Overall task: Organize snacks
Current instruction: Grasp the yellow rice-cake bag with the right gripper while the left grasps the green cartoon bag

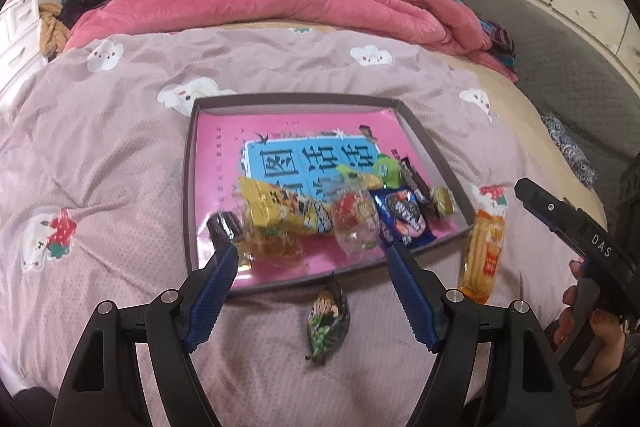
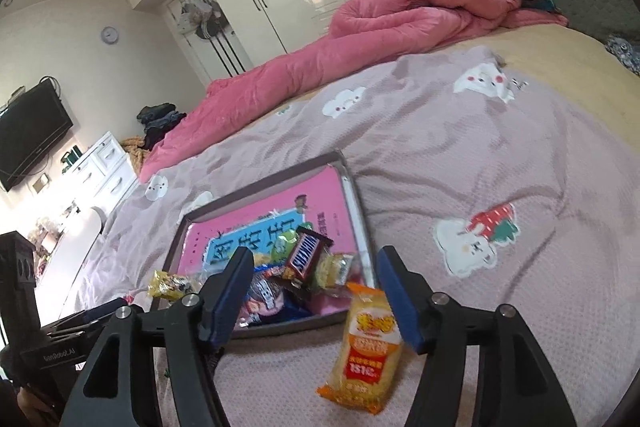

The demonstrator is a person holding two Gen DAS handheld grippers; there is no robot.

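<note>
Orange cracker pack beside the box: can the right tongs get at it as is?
Probably yes. The orange cracker pack lies alone on the bedspread, outside the box, right ahead of the open right tongs. Nothing covers it; only its far end sits near the box wall.

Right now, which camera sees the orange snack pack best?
The right wrist view: the orange snack pack lies close and whole between the open right hand-held gripper, label readable. The left wrist view shows it smaller and blurrier, beside the tray.
</note>
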